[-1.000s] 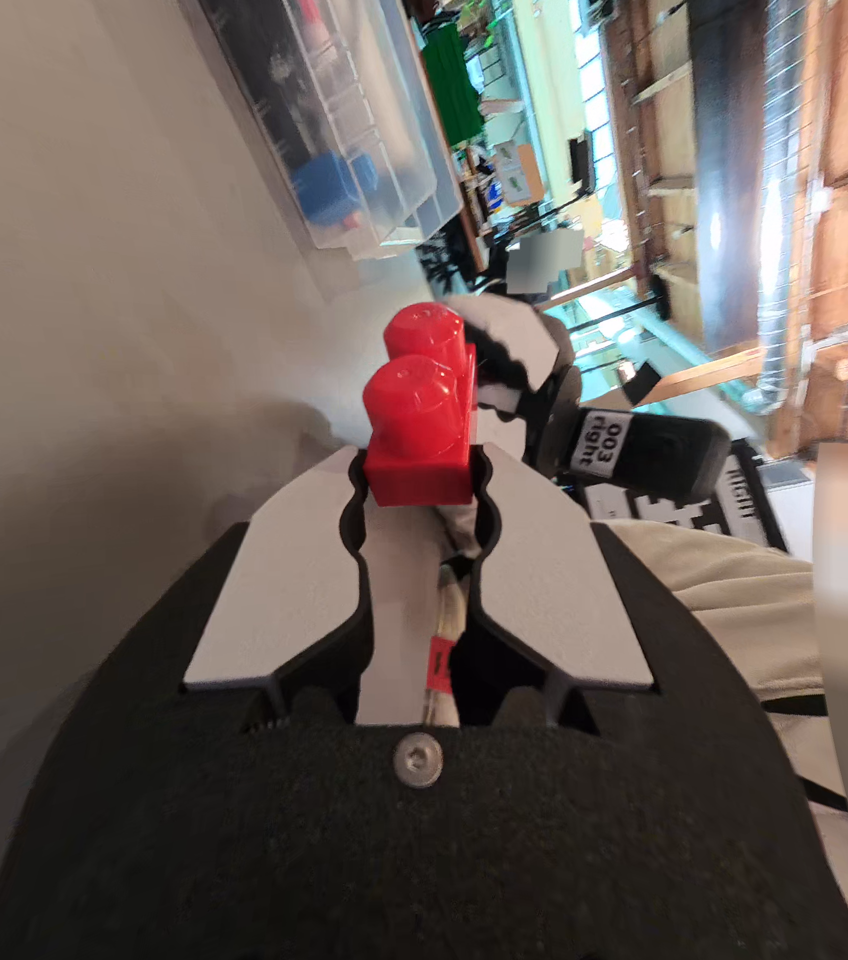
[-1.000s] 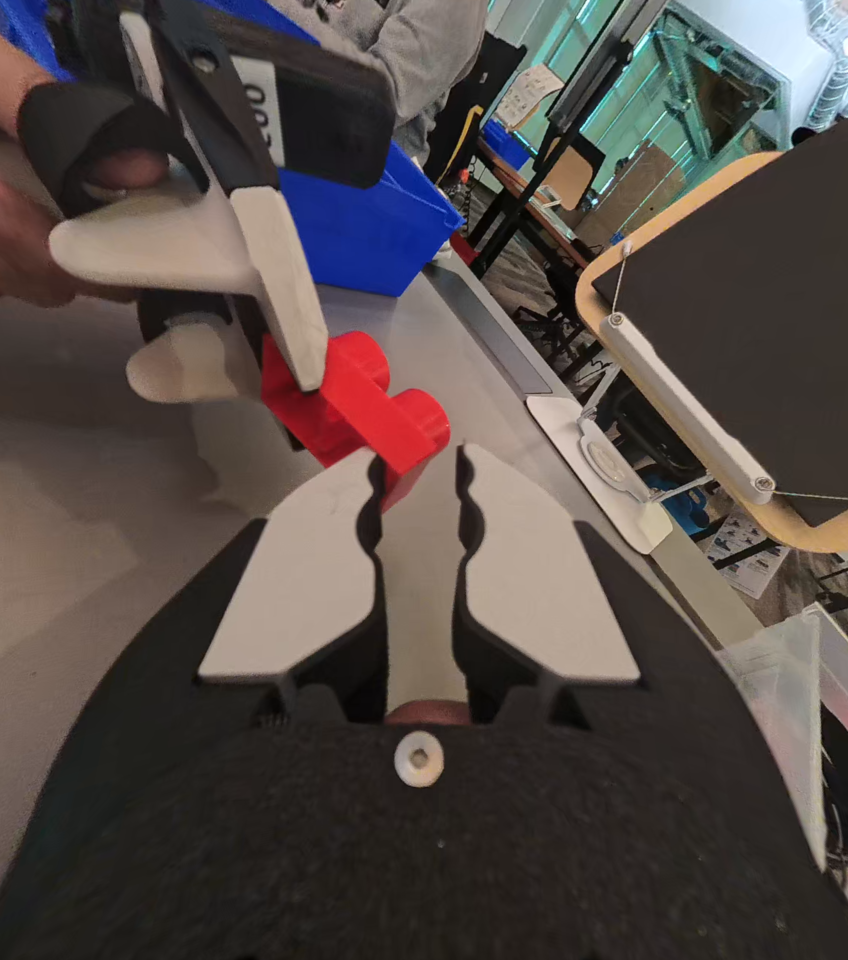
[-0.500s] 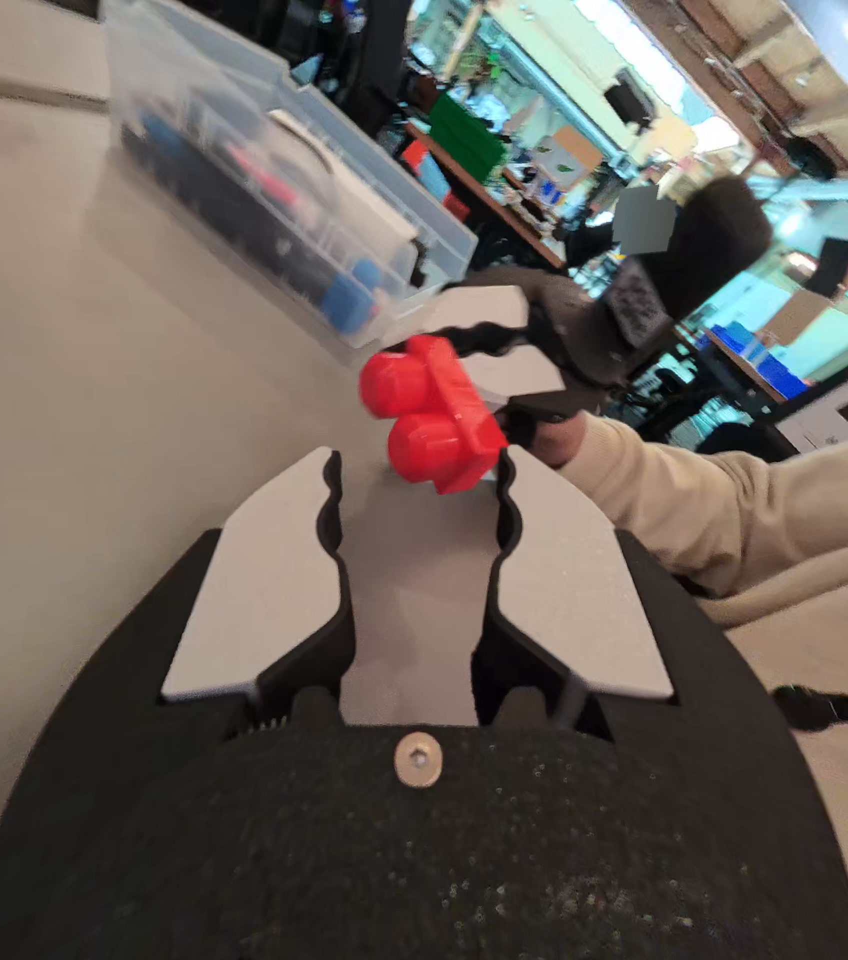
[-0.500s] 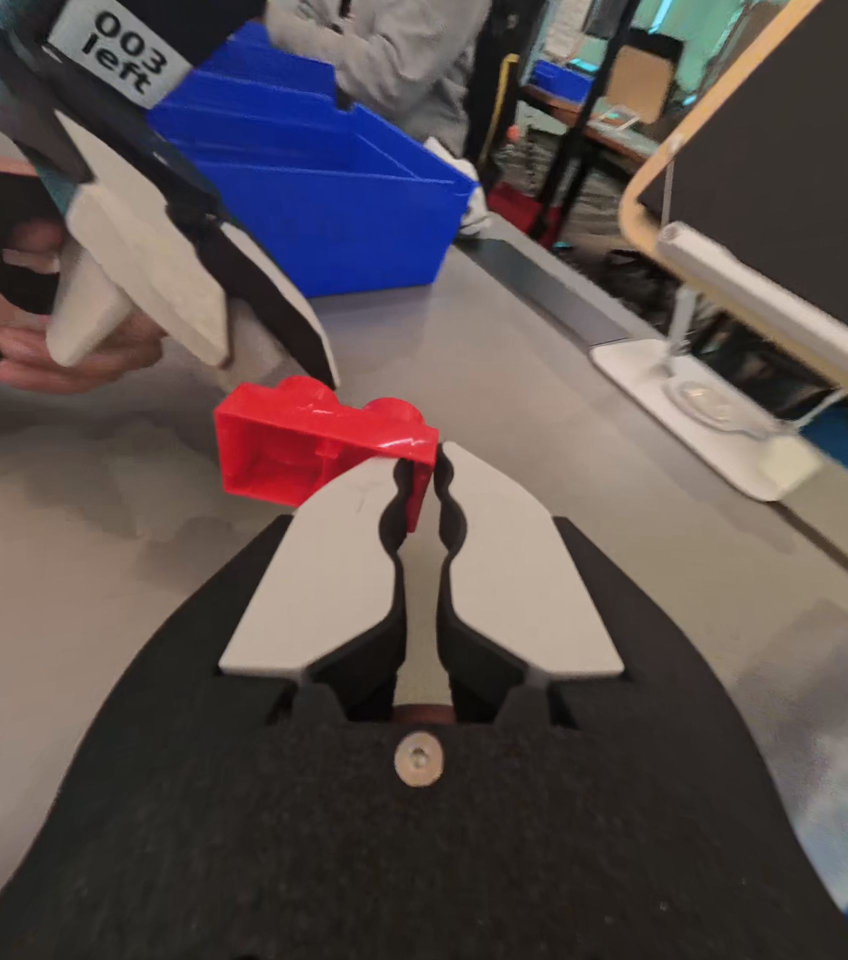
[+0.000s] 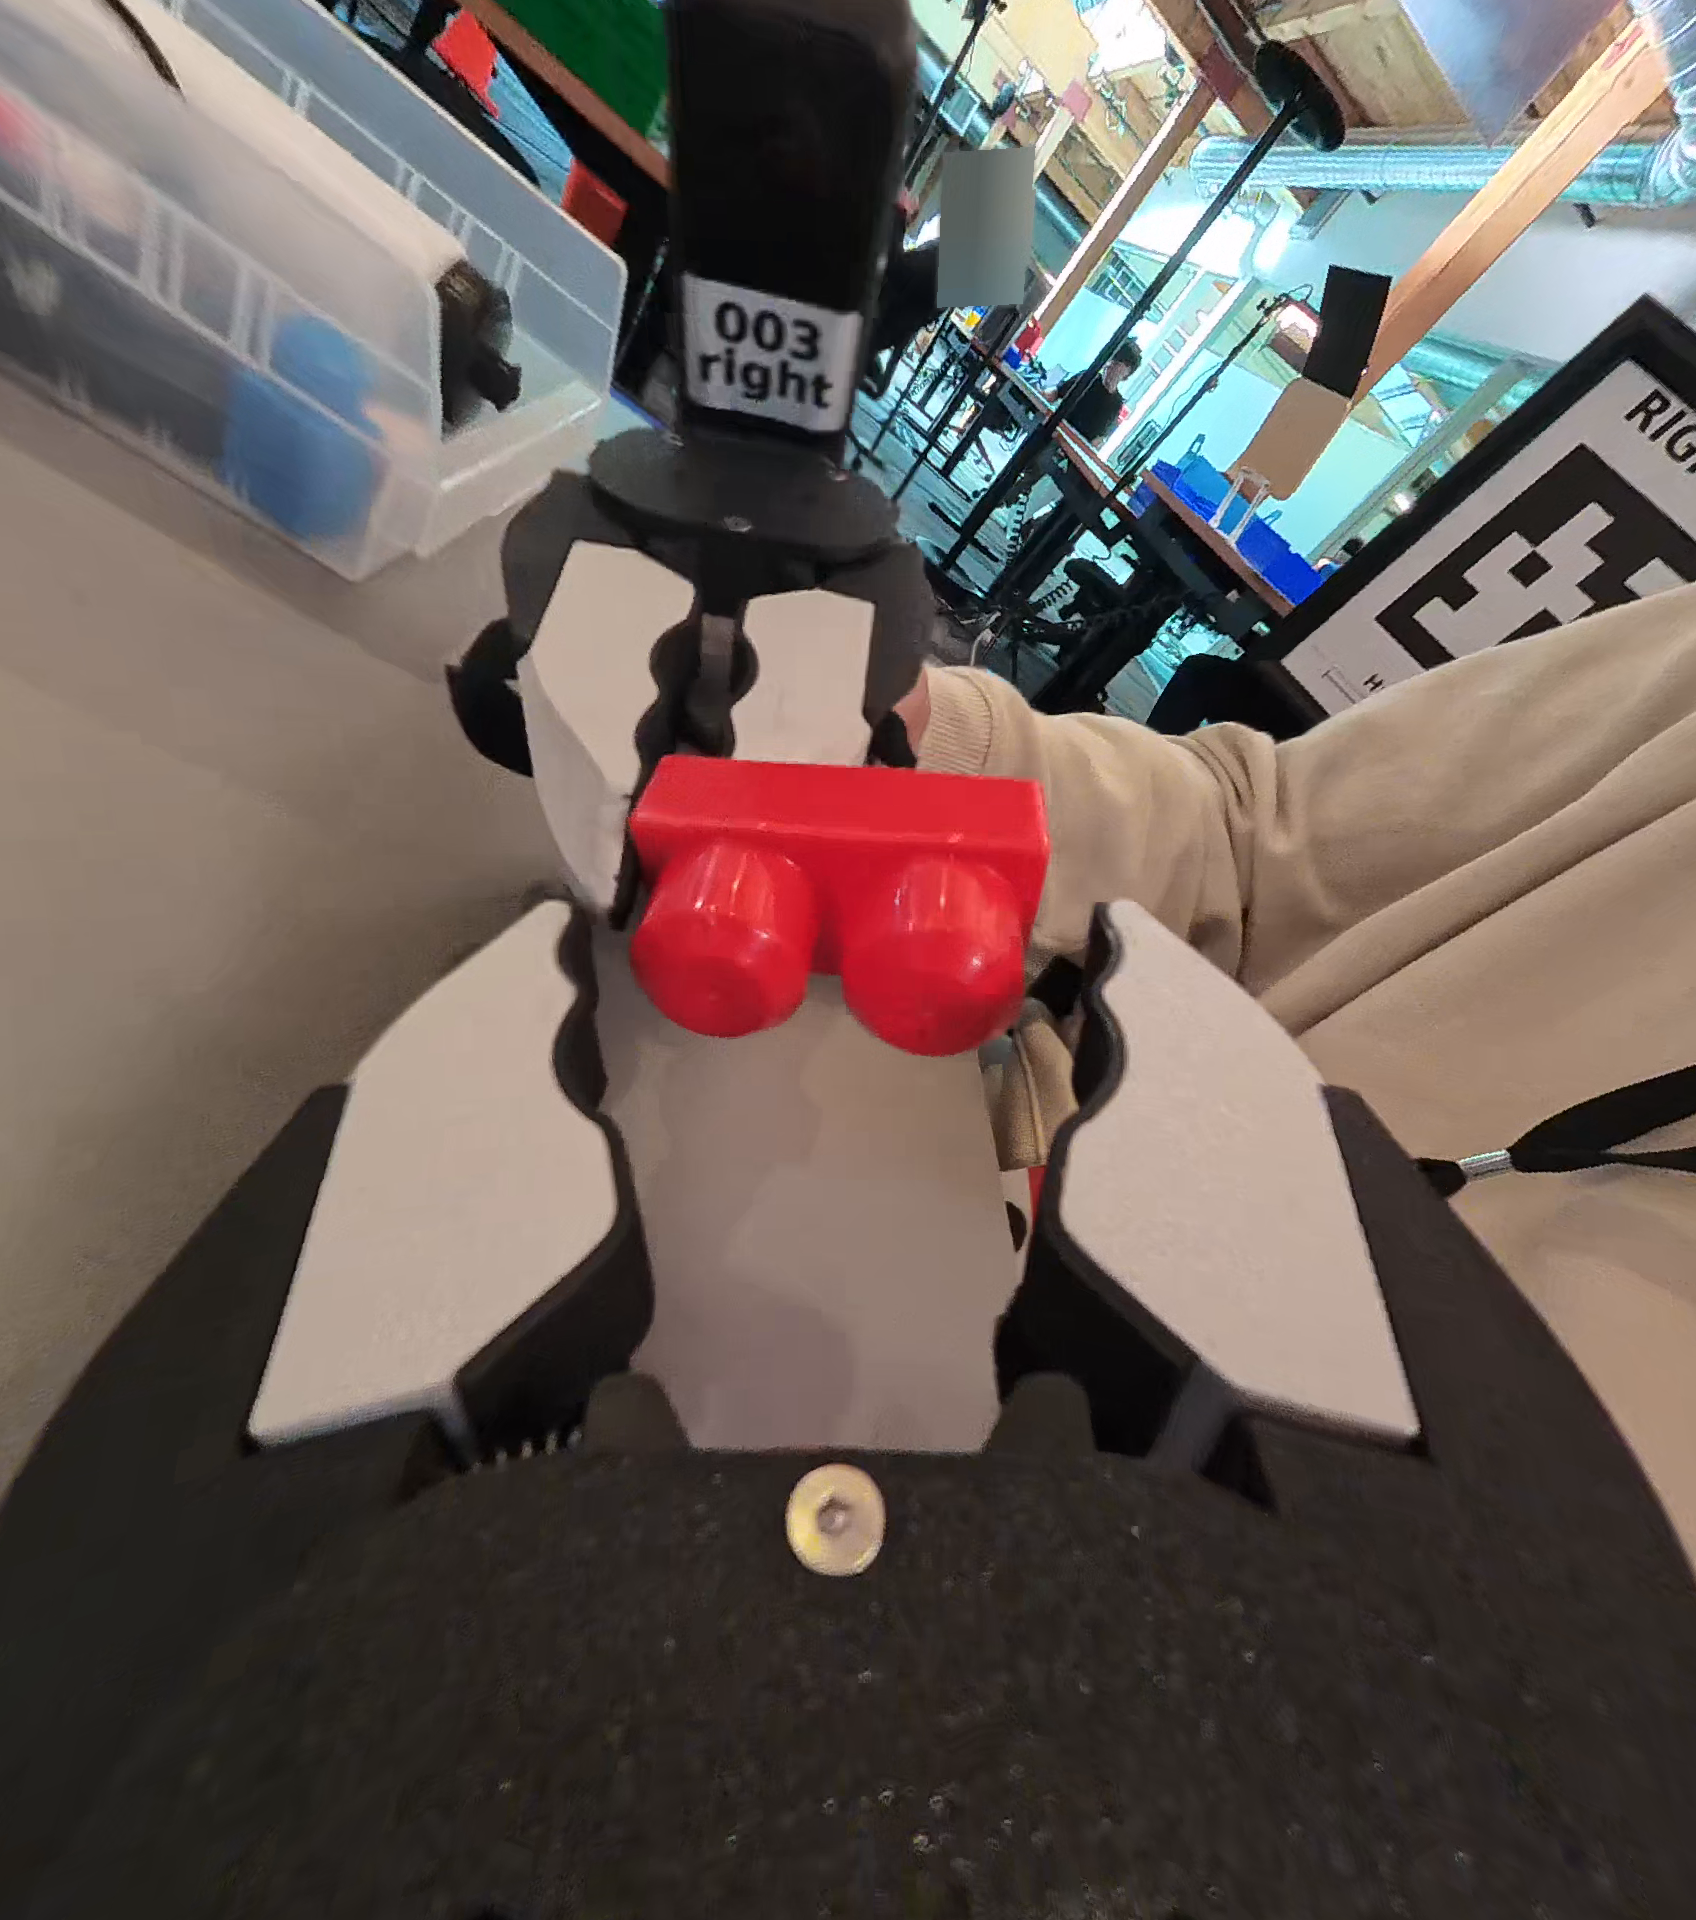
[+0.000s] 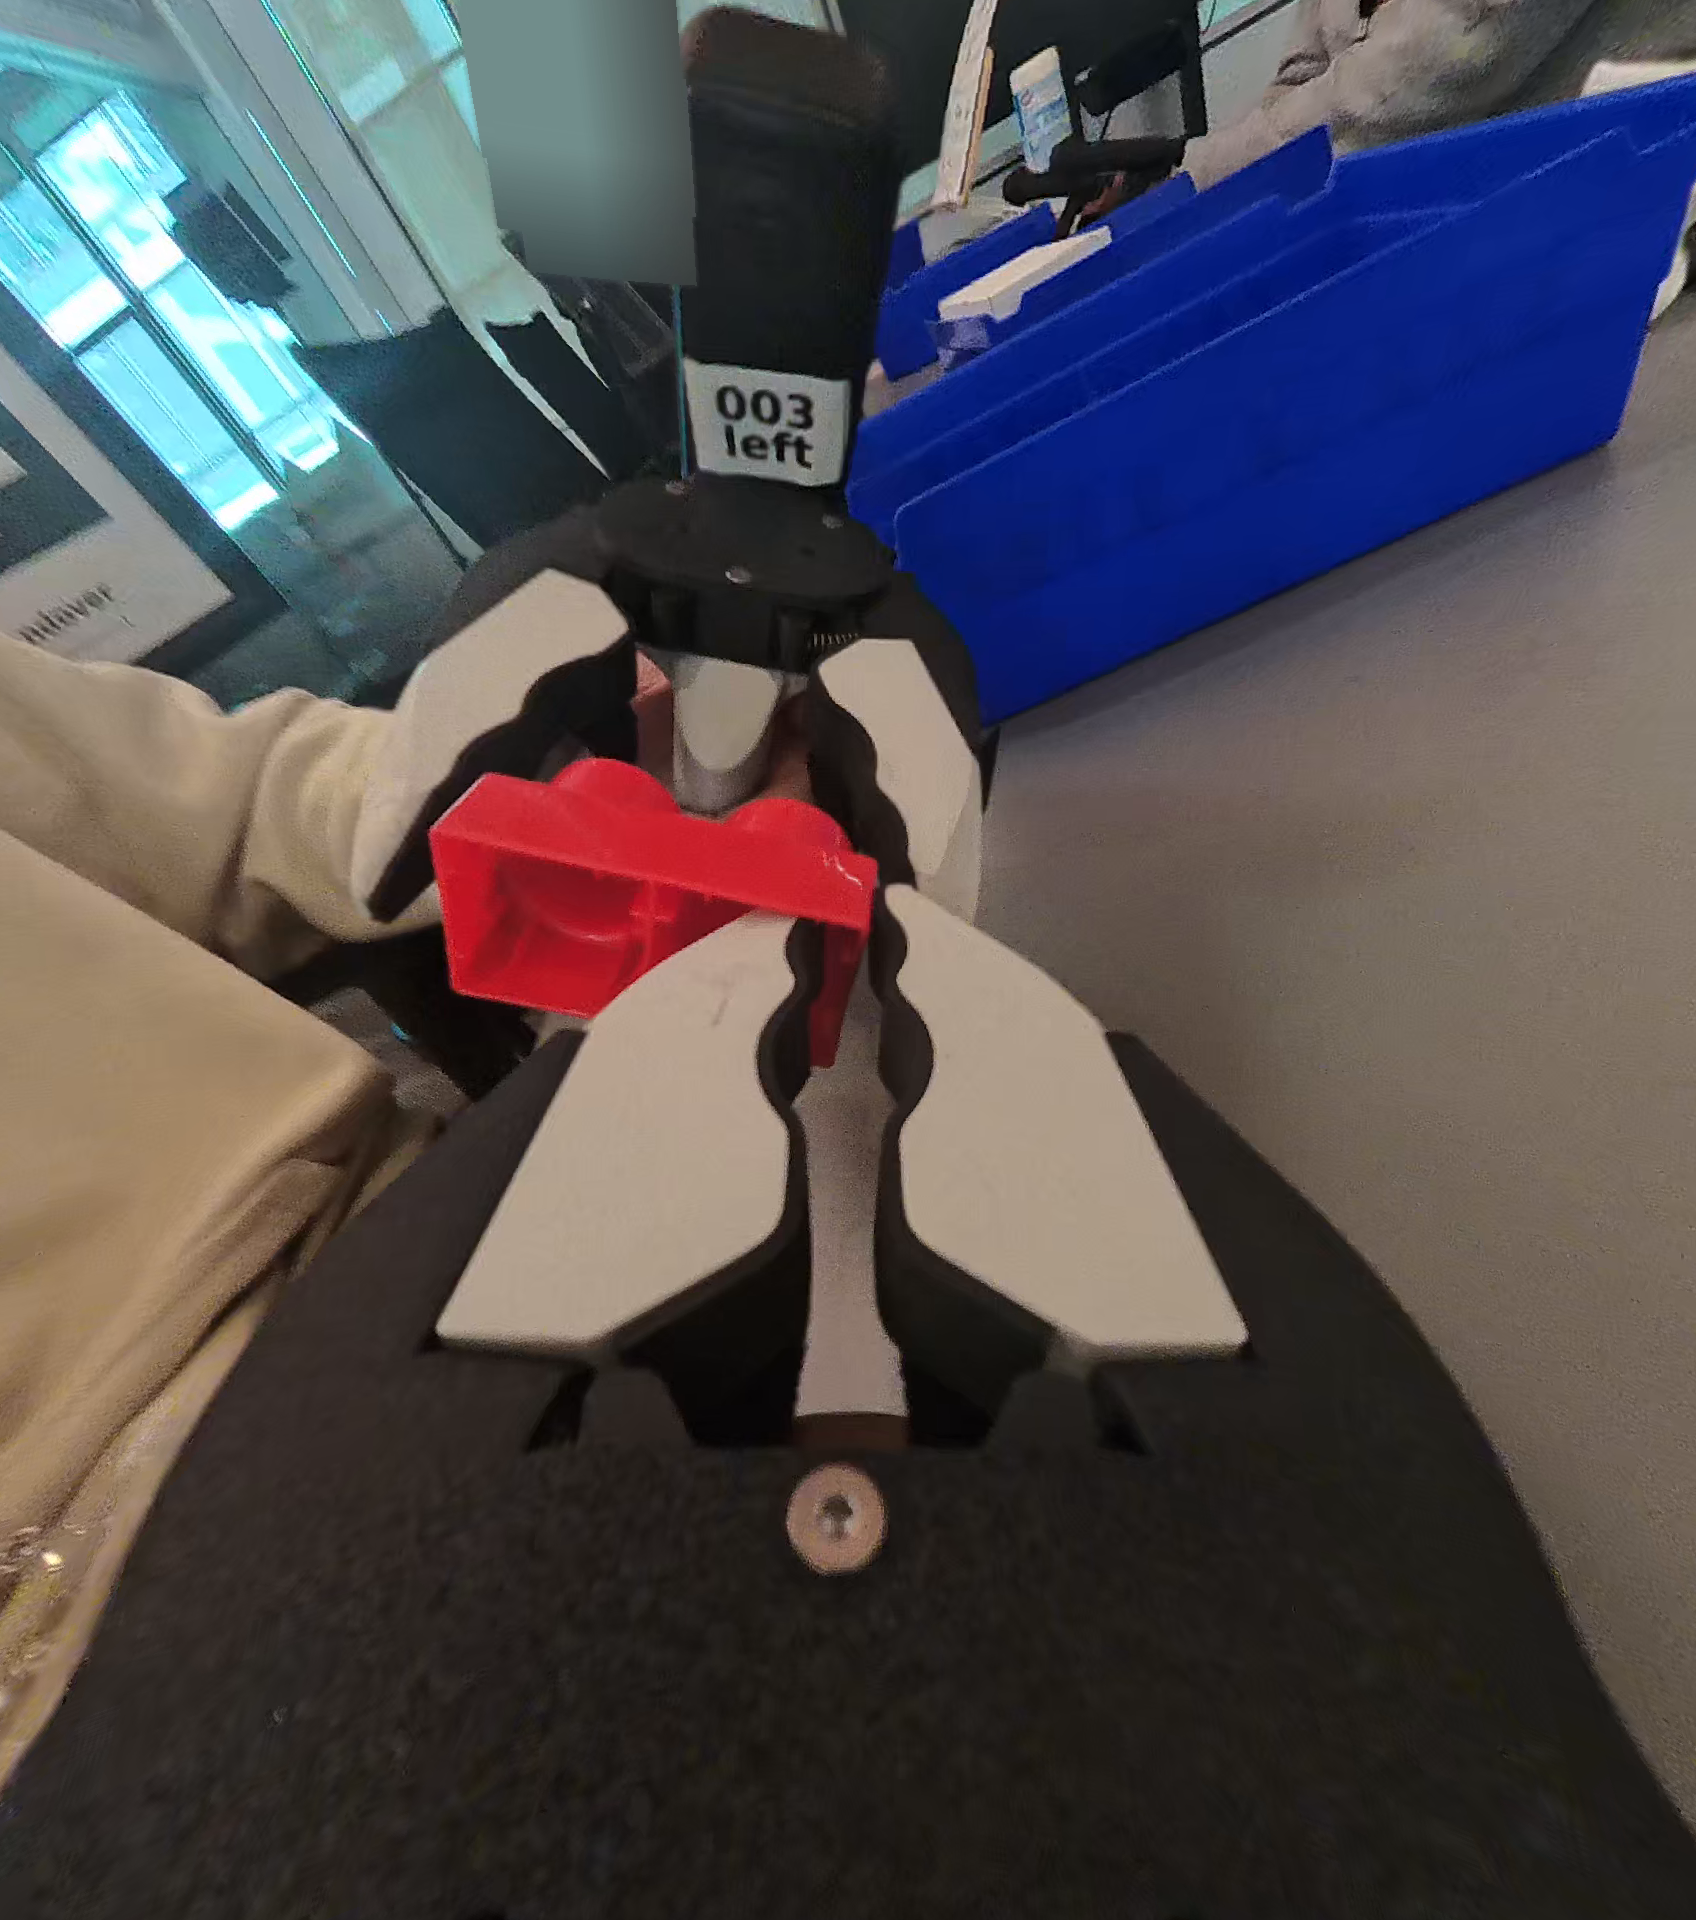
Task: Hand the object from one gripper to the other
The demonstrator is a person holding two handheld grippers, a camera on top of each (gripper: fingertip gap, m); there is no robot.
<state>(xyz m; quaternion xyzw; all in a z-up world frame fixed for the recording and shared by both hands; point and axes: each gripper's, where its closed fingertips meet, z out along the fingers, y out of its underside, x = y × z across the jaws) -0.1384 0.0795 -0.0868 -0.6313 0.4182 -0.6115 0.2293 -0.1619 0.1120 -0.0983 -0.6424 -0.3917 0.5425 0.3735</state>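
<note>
A red two-stud brick [image 5: 833, 831] hangs in the air between the two grippers, studs pointing at my left gripper. My right gripper [image 6: 839, 925] is shut on one end wall of the brick [image 6: 615, 904], whose hollow underside faces it. My left gripper [image 5: 833, 925] is open wide, its fingertips on either side of the studs with a gap on each side. The right gripper also shows in the left wrist view [image 5: 709, 748], and the left gripper in the right wrist view [image 6: 667, 904]. Both are held above the grey table [image 6: 1446, 935].
A clear plastic storage box [image 5: 252, 312] stands on the table behind the right gripper. Blue bins [image 6: 1239, 416] stand behind the left gripper. Beige sleeves [image 5: 1395, 831] fill one side of each view. A black-and-white marker board [image 5: 1550, 540] stands at the back. Left and right tips are no more than a few centimetres apart.
One second ago my left gripper held the brick. The right gripper closed on its end, the left gripper opened and let go. Both have since turned to face each other.
</note>
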